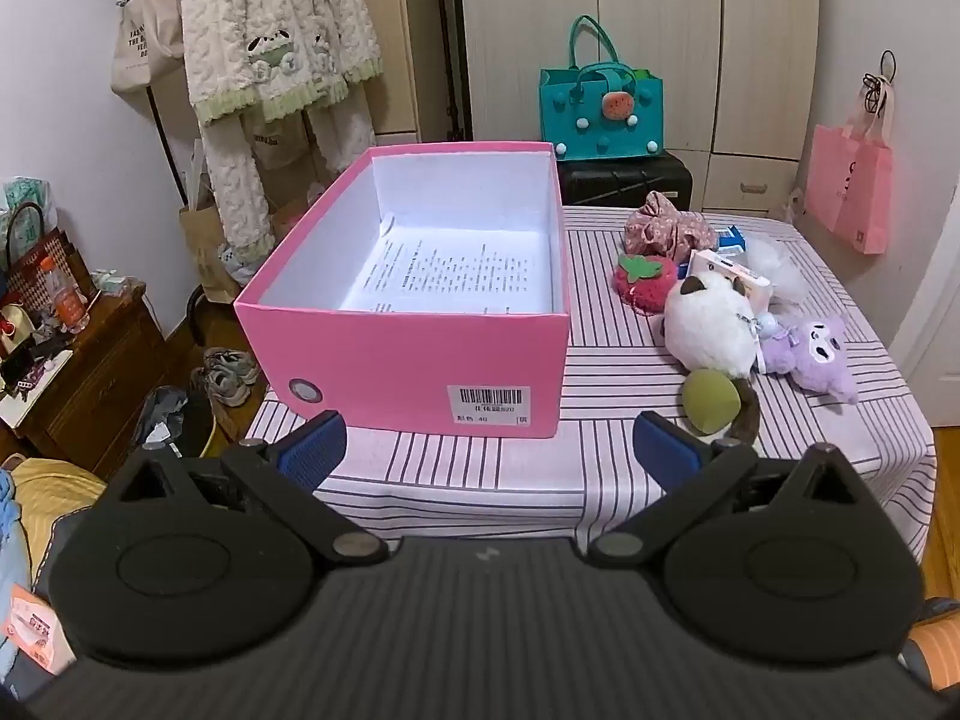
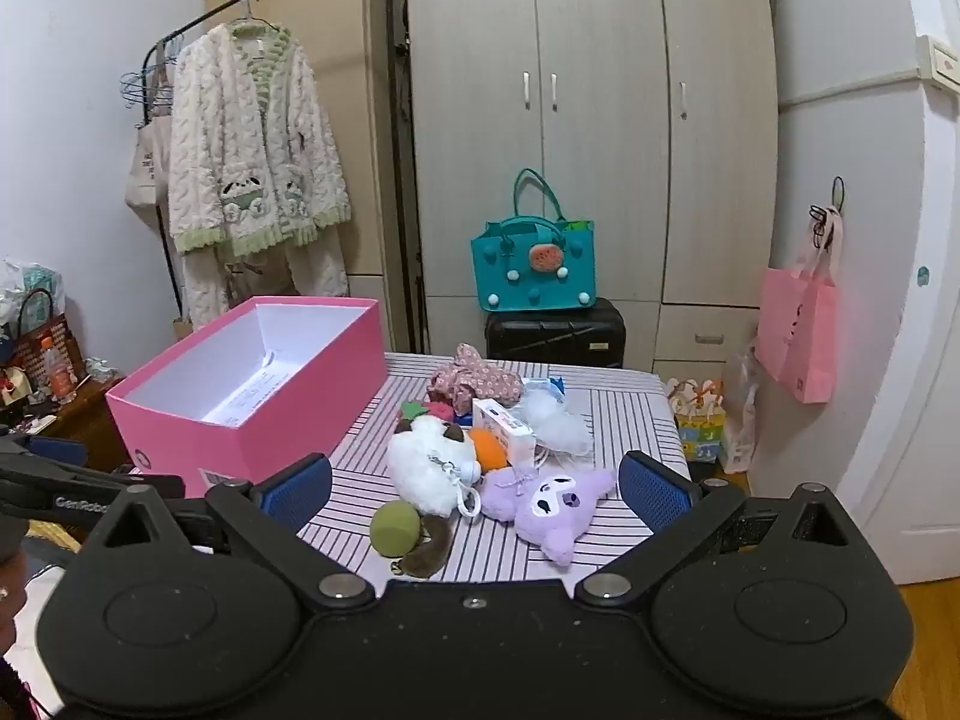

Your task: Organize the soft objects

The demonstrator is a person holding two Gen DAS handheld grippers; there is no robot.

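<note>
An open pink box [image 1: 414,354] [image 2: 282,402] with printed paper on its floor stands on the left of the striped table [image 1: 480,480] [image 2: 624,414]. To its right lie soft toys in a heap: a white plush cat [image 1: 711,324] [image 2: 426,462], a purple plush [image 1: 819,354] [image 2: 555,501], a green ball [image 1: 711,401] [image 2: 394,528], a red strawberry plush [image 1: 645,279], a floral cloth [image 1: 666,228] [image 2: 474,384] and white fluff [image 2: 555,420]. My left gripper [image 1: 492,441] is open in front of the box. My right gripper [image 2: 477,492] is open, nothing held, just before the toys.
A small white carton [image 1: 729,273] [image 2: 504,429] lies among the toys. Behind the table are a black suitcase [image 2: 555,333] with a teal bag [image 2: 534,267], a wardrobe, a pink bag [image 2: 801,330] on the wall, and robes on a rack [image 2: 252,180]. A cluttered wooden cabinet [image 1: 78,372] stands left.
</note>
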